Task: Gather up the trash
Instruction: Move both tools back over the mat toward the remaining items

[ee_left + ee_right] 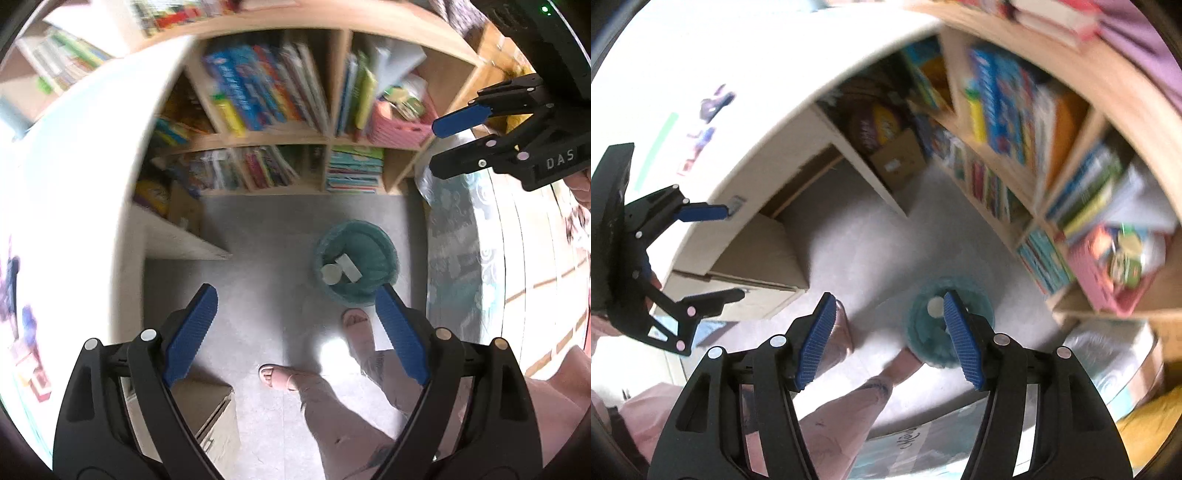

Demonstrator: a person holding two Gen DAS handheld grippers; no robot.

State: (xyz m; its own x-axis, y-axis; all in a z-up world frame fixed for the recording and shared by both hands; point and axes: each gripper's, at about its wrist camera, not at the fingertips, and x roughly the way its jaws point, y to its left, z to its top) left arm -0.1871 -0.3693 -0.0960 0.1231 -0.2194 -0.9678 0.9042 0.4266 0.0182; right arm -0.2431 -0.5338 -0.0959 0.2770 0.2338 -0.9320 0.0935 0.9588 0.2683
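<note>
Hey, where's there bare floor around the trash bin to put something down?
Bare grey floor lies between the bin, the bookshelf and the white desk's side panel; more lies left of the person's feet, beside the cardboard box. It is crowded right of the bin, where a patterned cloth hangs close, and just below it, by a foot.

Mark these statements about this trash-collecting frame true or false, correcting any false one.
1. The round bin with the green liner stands on the grey floor. True.
2. The bin is empty. False: pale pieces of trash lie inside it.
3. The left gripper holds nothing. True: its jaws are open.
4. The right gripper clamps a piece of paper. False: its jaws are open and empty.
5. The wooden bookshelf behind the bin holds colourful books. True.
</note>
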